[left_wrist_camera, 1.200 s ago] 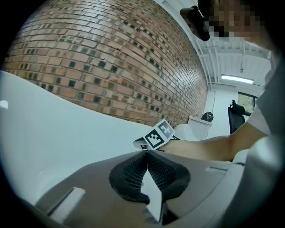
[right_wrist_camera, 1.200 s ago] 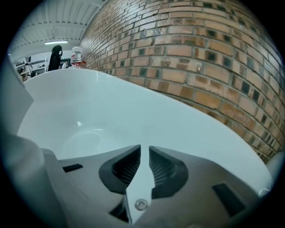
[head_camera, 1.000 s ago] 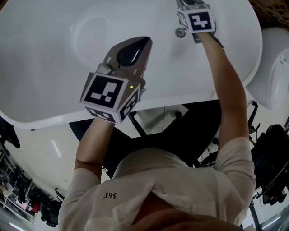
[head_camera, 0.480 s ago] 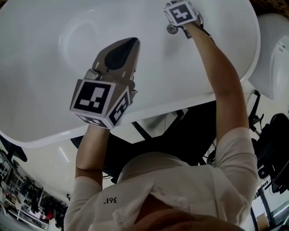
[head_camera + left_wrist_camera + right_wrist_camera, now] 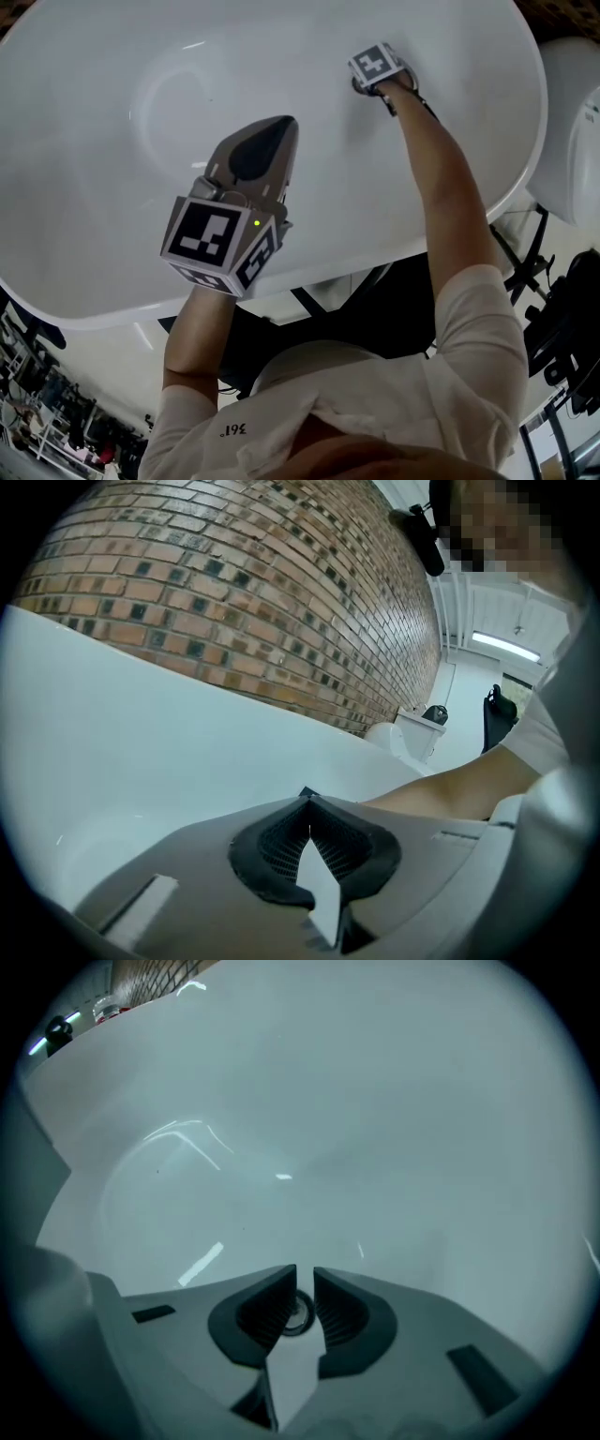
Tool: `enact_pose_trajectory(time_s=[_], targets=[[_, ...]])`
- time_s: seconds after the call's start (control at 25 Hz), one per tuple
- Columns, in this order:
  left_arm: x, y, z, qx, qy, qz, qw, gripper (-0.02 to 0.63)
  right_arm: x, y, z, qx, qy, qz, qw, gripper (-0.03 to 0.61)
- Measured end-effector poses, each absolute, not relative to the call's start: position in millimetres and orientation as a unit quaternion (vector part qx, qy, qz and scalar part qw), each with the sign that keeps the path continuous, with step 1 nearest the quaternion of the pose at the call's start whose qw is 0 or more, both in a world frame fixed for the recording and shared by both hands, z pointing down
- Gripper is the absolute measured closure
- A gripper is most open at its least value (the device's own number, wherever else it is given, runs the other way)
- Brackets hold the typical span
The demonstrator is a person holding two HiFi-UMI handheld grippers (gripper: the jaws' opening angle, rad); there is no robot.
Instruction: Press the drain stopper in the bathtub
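The white bathtub [image 5: 112, 253] fills the head view. The round metal drain stopper [image 5: 298, 1313] lies on the tub floor and shows through the narrow slit between the right gripper's jaws. My right gripper [image 5: 305, 1275] points straight down at it, jaws shut, tips right at the stopper; whether they touch I cannot tell. In the head view the right gripper [image 5: 367, 82] is deep in the tub, and its marker cube hides most of the stopper. My left gripper [image 5: 279, 127] hovers over the tub's middle, shut and empty, its tips [image 5: 307, 799] meeting.
A white toilet [image 5: 574, 122] stands just right of the tub's end and also shows in the left gripper view as a toilet [image 5: 412, 738]. A brick wall [image 5: 234, 583] runs behind the tub. The tub's near rim [image 5: 309, 267] lies between the person and the basin.
The right gripper has dropped lower into the tub onto the drain stopper, its cube now covering it. The left gripper stays over the tub's middle, shifted only slightly.
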State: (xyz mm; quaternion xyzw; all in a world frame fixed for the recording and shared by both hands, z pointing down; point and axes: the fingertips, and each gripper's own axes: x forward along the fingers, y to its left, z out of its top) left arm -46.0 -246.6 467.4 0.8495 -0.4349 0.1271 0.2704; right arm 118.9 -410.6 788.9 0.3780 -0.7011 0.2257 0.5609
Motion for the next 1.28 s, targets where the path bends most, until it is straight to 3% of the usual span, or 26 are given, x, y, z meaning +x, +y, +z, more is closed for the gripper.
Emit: enact_pose_trajectory(time_s=[0.36,0.76,1.08,1.28], targets=[[-31,-253,489,0.847,-0.416,0.155,0.293,0.607,143,-368,868,0.349,-0.65,0.29,0.61,0.526],[-11,-272,511,0.851,-0.385,0.216,0.286,0.607,137,-360,890,0.323,-0.648,0.343,0.598,0.519],[-7,-282,616,0.803,-0.363,0.303,0.362,0.607,133,-359,891,0.325,-0.66,0.35,0.579,0.515],[-5,-287,670,0.771,-0.371,0.302,0.421,0.607,131,-358,886,0.326,-0.659,0.36,0.574,0.514]])
